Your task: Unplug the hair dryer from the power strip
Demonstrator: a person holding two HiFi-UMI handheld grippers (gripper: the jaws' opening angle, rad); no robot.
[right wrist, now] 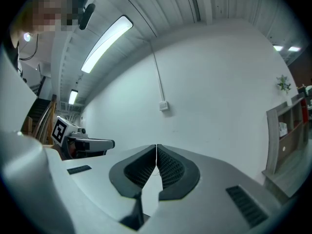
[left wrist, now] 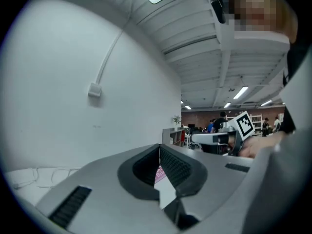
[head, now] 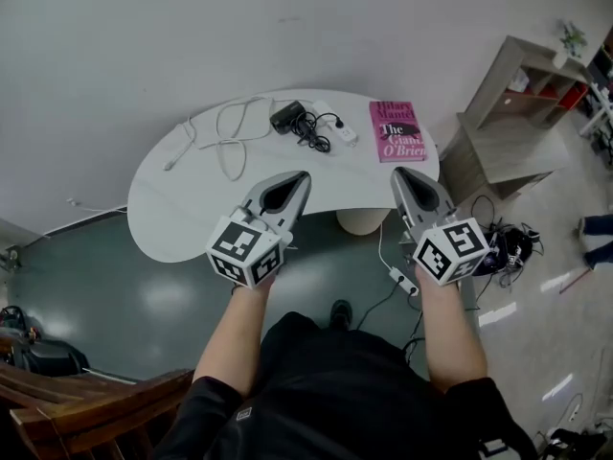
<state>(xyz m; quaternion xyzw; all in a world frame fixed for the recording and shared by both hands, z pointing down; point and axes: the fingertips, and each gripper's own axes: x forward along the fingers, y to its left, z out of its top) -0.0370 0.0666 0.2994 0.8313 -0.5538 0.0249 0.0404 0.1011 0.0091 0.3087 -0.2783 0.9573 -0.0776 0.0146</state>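
In the head view a black hair dryer (head: 287, 115) lies at the far side of a white rounded table (head: 182, 209). Its black cord (head: 311, 128) is bunched beside a white power strip (head: 337, 125); I cannot tell whether the plug is in. My left gripper (head: 305, 174) hovers over the table's near edge, shut and empty. My right gripper (head: 397, 172) is level with it further right, also shut with nothing in it. Both are well short of the dryer. In the left gripper view the closed gripper (left wrist: 159, 147) faces a white wall, as does the gripper (right wrist: 156, 147) in the right gripper view.
A pink book (head: 396, 130) lies on the table's right end and a white cable (head: 225, 132) loops over its left part. A wooden shelf unit (head: 512, 113) stands to the right. On the floor lie another power strip (head: 403, 280) and cables. A wooden chair (head: 86, 410) is at lower left.
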